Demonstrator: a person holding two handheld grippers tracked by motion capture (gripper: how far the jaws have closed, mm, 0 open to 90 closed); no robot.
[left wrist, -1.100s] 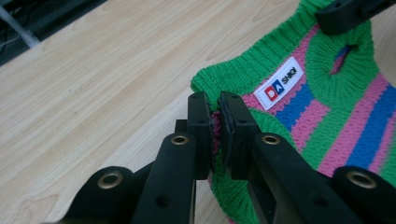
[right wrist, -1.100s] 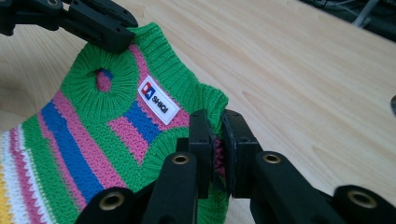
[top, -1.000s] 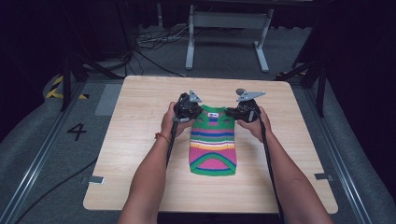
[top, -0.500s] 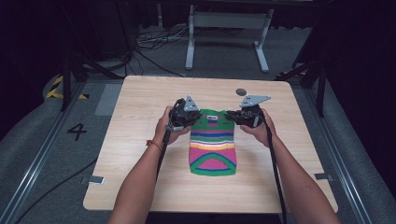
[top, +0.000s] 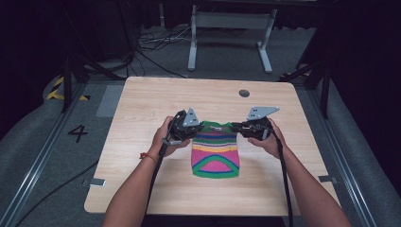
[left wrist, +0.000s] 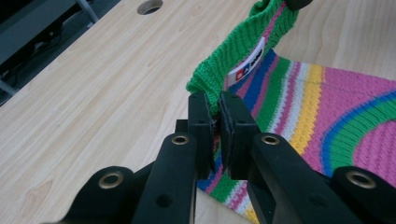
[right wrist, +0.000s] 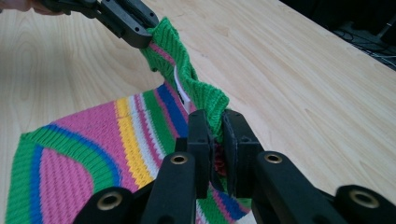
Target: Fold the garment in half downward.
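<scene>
Left gripper [top: 201,126], jaws pinched tight on one far corner of a striped knit garment [top: 215,153]; right gripper [top: 239,127], jaws clamped likewise on the opposite far corner. In the left gripper view [left wrist: 215,116], green ribbed hem squeezed between the two black pads, a white sewn label [left wrist: 247,63] just beyond them. In the right gripper view [right wrist: 215,128], the same green edge bunched between the pads, running in a wavy line across to the other gripper [right wrist: 126,18] at the upper left.

Garment near the middle of a light wooden table [top: 142,101], far edge lifted slightly between the grippers, the rest flat on the wood: bands of green, blue, yellow, white and pink, a pink arch at the near hem.

Bare wood on every side: wide strip beyond the garment up to the far edge, with a round cable hole [top: 244,93] there; broad margins to left and right; narrower strip toward the near edge, crossed by both forearms. Near hem well inside the table's near edge. Dark floor with cables and a metal frame beyond the far edge.
</scene>
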